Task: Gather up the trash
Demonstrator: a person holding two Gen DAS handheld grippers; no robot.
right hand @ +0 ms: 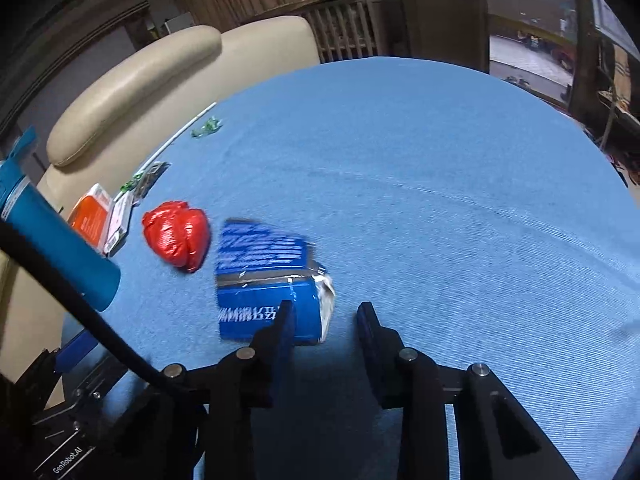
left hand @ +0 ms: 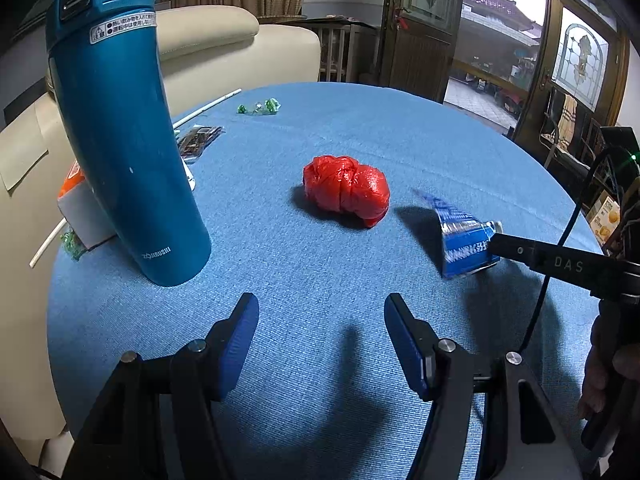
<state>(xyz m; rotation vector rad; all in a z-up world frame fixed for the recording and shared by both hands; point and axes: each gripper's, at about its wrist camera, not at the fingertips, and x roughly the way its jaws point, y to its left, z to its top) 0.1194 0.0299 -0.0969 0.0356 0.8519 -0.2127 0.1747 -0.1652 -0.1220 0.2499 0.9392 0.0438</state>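
Blue foil wrapper (right hand: 268, 280), crumpled and open at one end, sits at the right gripper (right hand: 326, 316): jaws drawn in, left finger (right hand: 285, 320) over its near edge, though a gap shows beside the right finger, so I read this as a pinch on the wrapper's end, not confirmed. Left gripper (left hand: 322, 316) hangs half spread and empty over the blue table (left hand: 360, 120). Red crumpled bag (left hand: 346, 190) lies just beyond the wrapper; green scraps (left hand: 258, 107) and a white straw (left hand: 208, 109) lie far side, past the teal flask (left hand: 120, 140). Step: grabbing the wrapper. Next: lift clear, check it comes along, carry to a bin, none in view.
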